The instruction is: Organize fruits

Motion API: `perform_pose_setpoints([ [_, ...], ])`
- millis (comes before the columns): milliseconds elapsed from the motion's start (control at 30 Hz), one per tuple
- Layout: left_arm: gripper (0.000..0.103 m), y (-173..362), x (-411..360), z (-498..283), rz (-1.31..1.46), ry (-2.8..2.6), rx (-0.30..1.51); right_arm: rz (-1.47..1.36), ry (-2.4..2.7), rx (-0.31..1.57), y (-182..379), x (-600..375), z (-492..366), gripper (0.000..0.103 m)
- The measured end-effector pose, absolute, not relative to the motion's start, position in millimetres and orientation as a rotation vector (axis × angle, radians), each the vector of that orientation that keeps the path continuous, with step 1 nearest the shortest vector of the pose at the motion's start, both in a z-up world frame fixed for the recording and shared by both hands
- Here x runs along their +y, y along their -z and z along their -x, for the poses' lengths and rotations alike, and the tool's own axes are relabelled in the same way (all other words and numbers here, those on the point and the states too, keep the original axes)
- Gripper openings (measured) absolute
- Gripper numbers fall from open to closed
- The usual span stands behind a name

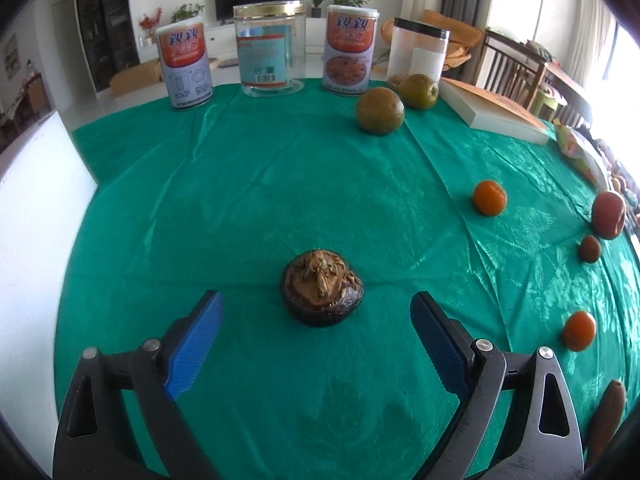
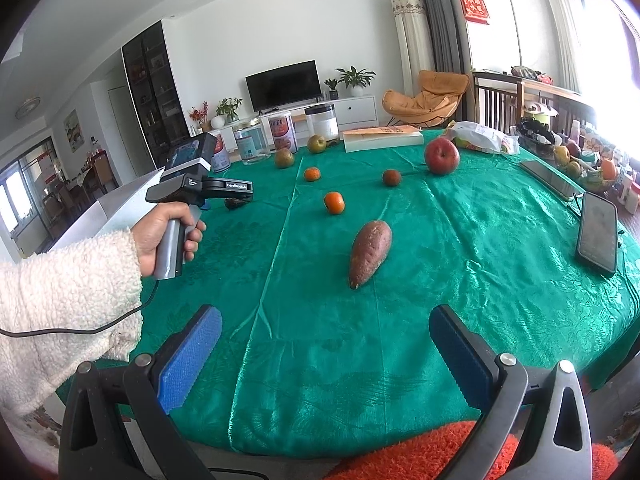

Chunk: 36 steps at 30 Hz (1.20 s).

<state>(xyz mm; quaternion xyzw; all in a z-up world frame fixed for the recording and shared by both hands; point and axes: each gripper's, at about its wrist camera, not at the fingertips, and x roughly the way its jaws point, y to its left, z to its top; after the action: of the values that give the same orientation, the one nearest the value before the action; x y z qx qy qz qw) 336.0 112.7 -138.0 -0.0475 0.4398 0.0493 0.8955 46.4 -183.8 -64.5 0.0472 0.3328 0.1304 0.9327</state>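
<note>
Blue pads of the left gripper (image 1: 316, 300) stand wide apart w/ nothing gripped; a dark brown water chestnut (image 1: 322, 289) w/ a tan papery top sits on the green tablecloth (image 1: 248, 200) just ahead of the tips, roughly centred on the gap, touching neither pad.

Right gripper (image 2: 325, 316) is also spread wide and empty, hanging over the near edge of the table, an orange fuzzy cloth (image 2: 420, 456) below it. Ahead of it lies a sweet potato (image 2: 370, 252), pointed end toward the near edge, well clear of the pads.

Right wrist view also shows a hand (image 2: 166, 236) in a cream fleece sleeve (image 2: 68, 304) holding the left gripper's handle near the table's left edge.

Fruit is scattered across the cloth:
- two small oranges (image 2: 334, 202) (image 2: 312, 174) mid-table, apart from each other
- small reddish-brown fruit (image 2: 391, 177) near a red apple (image 2: 441, 156) toward the right
- two greenish-brown round fruits (image 1: 380, 111) (image 1: 418, 91) near the far edge, close together; can't tell if touching

Along the far edge: two labelled cans (image 1: 185, 68) (image 1: 350, 50), a clear jar w/ gold lid (image 1: 270, 49) between them, a clear jar w/ black lid (image 1: 418, 56) and a book (image 1: 492, 110) to the right. Two phones (image 2: 598, 238) (image 2: 554, 180) lie by the right edge.
</note>
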Motion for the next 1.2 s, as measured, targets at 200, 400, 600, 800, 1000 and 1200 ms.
perform_pose_setpoints([
  [200, 0.045, 138, 114, -321, 0.066, -0.098, 0.871, -0.136, -0.273, 0.693, 67, -190, -50, 0.103],
  [400, 0.045, 117, 105, -258, 0.098, -0.034, 0.861, -0.134, -0.272, 0.69, 66, -190, -49, 0.103],
  [600, 0.045, 112, 78, -182, 0.081, 0.076, 0.907, -0.129, -0.272, 0.688, 66, -189, -47, 0.103],
  [800, 0.045, 131, 66, -146, 0.072, 0.103, 0.959, -0.143, -0.264, 0.693, 66, -192, -45, 0.103],
  [1000, 0.046, 137, 66, -138, 0.047, 0.079, 0.95, -0.155, -0.254, 0.701, 67, -195, -46, 0.103],
  [1200, 0.081, 142, 72, -133, 0.048, 0.047, 0.928, -0.163, -0.247, 0.71, 69, -196, -48, 0.103],
])
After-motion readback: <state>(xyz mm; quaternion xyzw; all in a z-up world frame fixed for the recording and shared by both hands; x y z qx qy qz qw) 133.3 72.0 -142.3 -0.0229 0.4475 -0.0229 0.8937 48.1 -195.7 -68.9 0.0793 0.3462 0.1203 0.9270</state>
